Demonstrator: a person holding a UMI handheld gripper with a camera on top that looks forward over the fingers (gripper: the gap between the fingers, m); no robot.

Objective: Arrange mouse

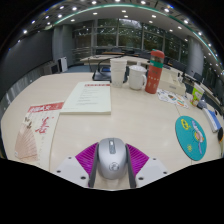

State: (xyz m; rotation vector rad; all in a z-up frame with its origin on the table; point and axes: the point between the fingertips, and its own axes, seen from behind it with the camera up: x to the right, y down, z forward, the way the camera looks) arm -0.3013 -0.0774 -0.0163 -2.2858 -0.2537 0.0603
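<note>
A grey computer mouse (110, 157) sits between my gripper's (111, 165) two fingers, its front pointing away from me. The magenta pads (86, 158) press against both of its sides, so the fingers are shut on it. It appears held just over the light wooden table (120, 120). A round teal mouse pad (191, 136) lies on the table ahead and to the right of the fingers.
A red and white booklet (38, 132) lies ahead to the left, a white book (88, 97) beyond it. Farther back stand a white box (134, 74), a red cylinder (154, 72) and assorted desk items (185, 92) at the right.
</note>
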